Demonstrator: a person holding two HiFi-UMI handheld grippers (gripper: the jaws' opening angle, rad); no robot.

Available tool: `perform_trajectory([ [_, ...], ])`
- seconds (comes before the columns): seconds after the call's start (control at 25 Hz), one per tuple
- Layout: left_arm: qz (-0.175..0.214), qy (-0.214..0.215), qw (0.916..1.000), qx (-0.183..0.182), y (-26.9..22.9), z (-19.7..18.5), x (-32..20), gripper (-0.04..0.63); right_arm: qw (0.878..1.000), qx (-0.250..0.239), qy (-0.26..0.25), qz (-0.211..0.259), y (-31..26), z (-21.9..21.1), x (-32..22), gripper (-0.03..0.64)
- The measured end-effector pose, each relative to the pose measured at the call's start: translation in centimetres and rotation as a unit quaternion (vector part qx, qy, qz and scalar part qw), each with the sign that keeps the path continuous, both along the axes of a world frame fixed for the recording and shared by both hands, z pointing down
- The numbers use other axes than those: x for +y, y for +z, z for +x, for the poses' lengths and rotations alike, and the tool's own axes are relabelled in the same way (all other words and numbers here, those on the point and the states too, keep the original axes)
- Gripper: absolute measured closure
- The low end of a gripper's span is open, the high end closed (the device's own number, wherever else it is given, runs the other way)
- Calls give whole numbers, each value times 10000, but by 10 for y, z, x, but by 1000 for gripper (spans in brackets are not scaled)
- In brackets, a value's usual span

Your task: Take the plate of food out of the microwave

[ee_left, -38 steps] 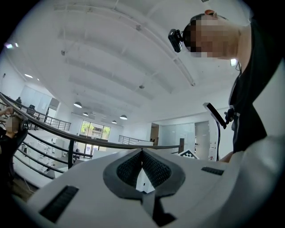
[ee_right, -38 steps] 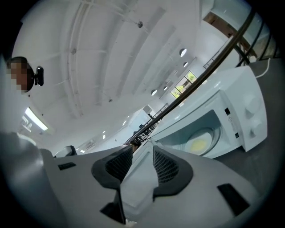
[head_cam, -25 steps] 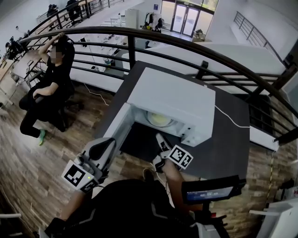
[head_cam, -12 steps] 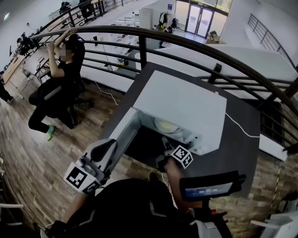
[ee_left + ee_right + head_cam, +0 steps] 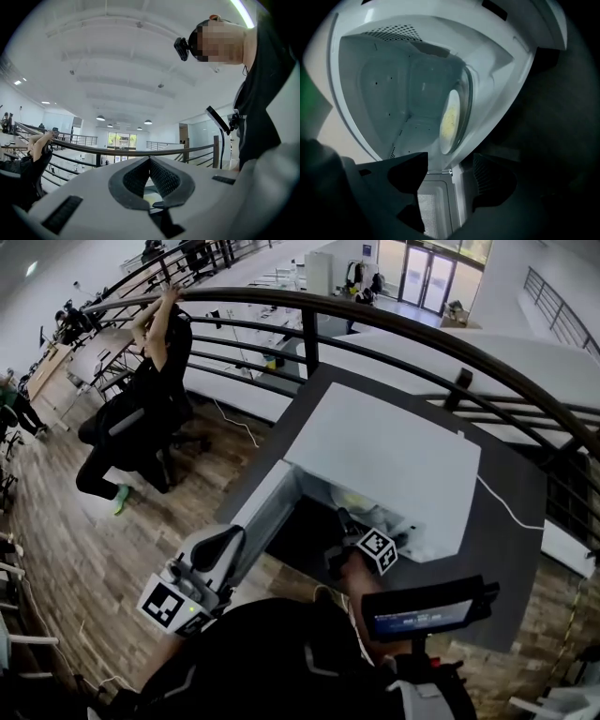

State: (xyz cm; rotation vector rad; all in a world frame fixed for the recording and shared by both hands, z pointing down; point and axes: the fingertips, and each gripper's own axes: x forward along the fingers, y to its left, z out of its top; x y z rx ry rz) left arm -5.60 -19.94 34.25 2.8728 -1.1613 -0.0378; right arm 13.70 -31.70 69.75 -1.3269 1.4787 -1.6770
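We stood in a wide, bright hall with a brown wood-plank floor (image 5: 84, 549) and a curved dark metal railing (image 5: 394, 320) running round the drop in front of us. Against that railing stood a dark grey, matt rectangular table (image 5: 511, 549), and on it a boxy white microwave (image 5: 394, 456) with a smooth, flat top. Its white door (image 5: 267, 512) hung open towards our left, and a perforated mesh panel showed in the door's window. The cavity was pale and glossy, with rows of small vent holes along one wall.

Our left gripper (image 5: 150, 161), light grey plastic with dark ribbed pads, pointed out over the railing, away from the oven. Its jaws were clenched tip to tip with nothing in them.

Our right gripper (image 5: 449, 164), dark in the oven's shadow, sat just in front of the opening by the door hinge. Its jaws had just been opening and stood wide apart, gripping nothing; only the door's edge showed between them.

The round white plate of yellowish food (image 5: 451, 121) lay inside the cavity on the clear glass turntable (image 5: 468, 101), apart from both grippers.
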Motion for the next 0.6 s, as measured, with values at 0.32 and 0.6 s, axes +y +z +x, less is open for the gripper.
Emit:
perform_trajectory([
  [0.32, -61, -112, 9999, -90, 4, 6, -3, 591, 9992, -323, 173, -149, 12, 1, -13, 333],
  [0.6, -1, -207, 9997, -117, 0, 3, 0, 591, 9973, -560, 402, -252, 16, 6, -12, 333],
])
